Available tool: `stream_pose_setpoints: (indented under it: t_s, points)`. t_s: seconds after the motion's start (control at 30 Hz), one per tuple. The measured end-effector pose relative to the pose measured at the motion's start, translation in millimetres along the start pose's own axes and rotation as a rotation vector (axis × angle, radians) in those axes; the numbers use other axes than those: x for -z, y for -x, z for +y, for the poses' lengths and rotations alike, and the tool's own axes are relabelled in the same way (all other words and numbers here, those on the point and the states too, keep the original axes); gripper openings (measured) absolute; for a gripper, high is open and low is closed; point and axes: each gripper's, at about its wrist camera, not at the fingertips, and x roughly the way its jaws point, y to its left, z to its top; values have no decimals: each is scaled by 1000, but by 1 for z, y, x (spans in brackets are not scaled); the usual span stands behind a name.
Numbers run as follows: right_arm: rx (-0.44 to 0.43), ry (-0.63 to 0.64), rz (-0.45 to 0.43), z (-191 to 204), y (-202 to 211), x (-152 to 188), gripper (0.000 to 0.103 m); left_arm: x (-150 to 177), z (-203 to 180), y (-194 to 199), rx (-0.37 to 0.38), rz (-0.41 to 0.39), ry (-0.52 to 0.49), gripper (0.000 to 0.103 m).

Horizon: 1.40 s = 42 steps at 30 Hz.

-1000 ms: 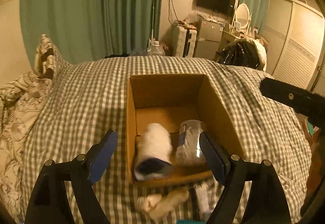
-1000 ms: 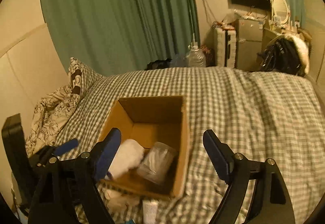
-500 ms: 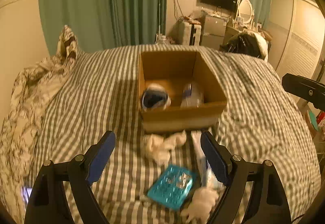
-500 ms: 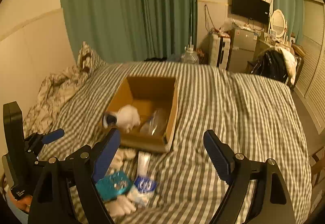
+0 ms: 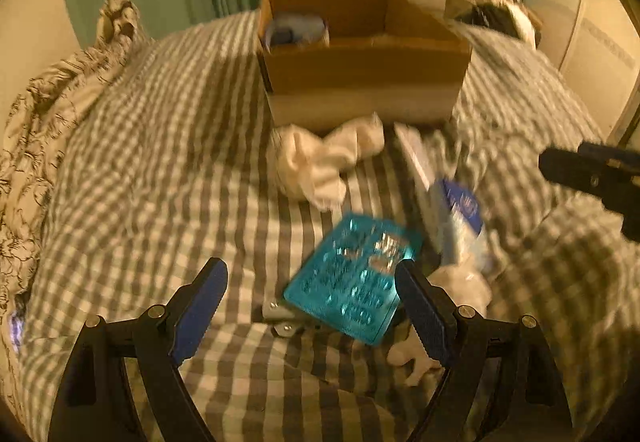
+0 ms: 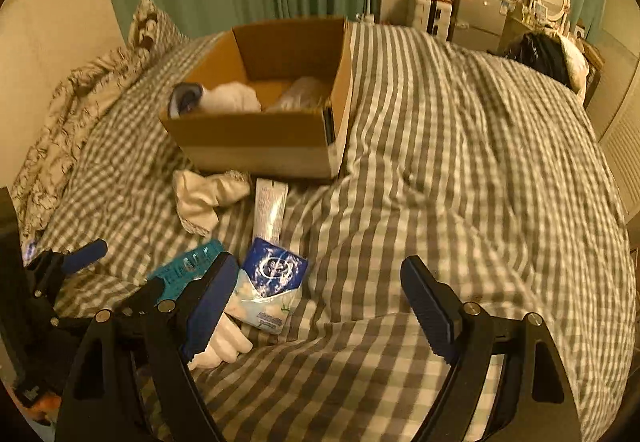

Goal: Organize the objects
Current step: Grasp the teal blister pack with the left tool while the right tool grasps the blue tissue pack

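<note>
Clutter lies on the checked bed cover (image 6: pixel 460 161) in front of the cardboard box (image 6: pixel 256 145): a crumpled white cloth (image 5: pixel 320 157), a white tube (image 6: pixel 270 207), a blue-and-white pouch (image 6: pixel 272 274), a teal tray (image 5: pixel 356 282) and a pale glove-like item (image 6: pixel 224 342). Box contents: a rolled white sock with a dark cuff (image 6: pixel 216 99) and a clear bag (image 6: pixel 304 93).

Left tongs (image 5: pixel 312 306) are spread wide, empty, poised low over the teal tray. Right tongs (image 6: pixel 320 306) are likewise spread and empty, over bare cover to the right of the pile.

Risks, as judged:
- Tray lies flat on soft bedding over a small metal piece (image 5: pixel 280 316); a shallow approach may push it instead of gripping it, or pinch the cover.
- Pouch, tube and glove-like item touch or overlap; closing on one may drag a neighbour.
- Both tongs stand near each other; a clash is possible if both reach in.
</note>
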Motion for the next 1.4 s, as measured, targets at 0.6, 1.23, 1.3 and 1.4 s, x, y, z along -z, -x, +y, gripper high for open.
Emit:
stream_pose_setpoints:
  t_s: [0.6, 1.23, 1.3, 1.4]
  points:
    - [-75, -33, 209, 12, -81, 8, 84, -4, -5, -67, 152, 221, 4, 88]
    - [-145, -10, 151, 24, -72, 9, 37, 2, -3, -40, 185, 164, -9, 67]
    - [-150, -13, 131, 21, -64, 8, 31, 3, -2, -30, 171, 142, -18, 67]
    - [-151, -12, 94, 20, -51, 8, 26, 6, 0, -17, 148, 112, -24, 67]
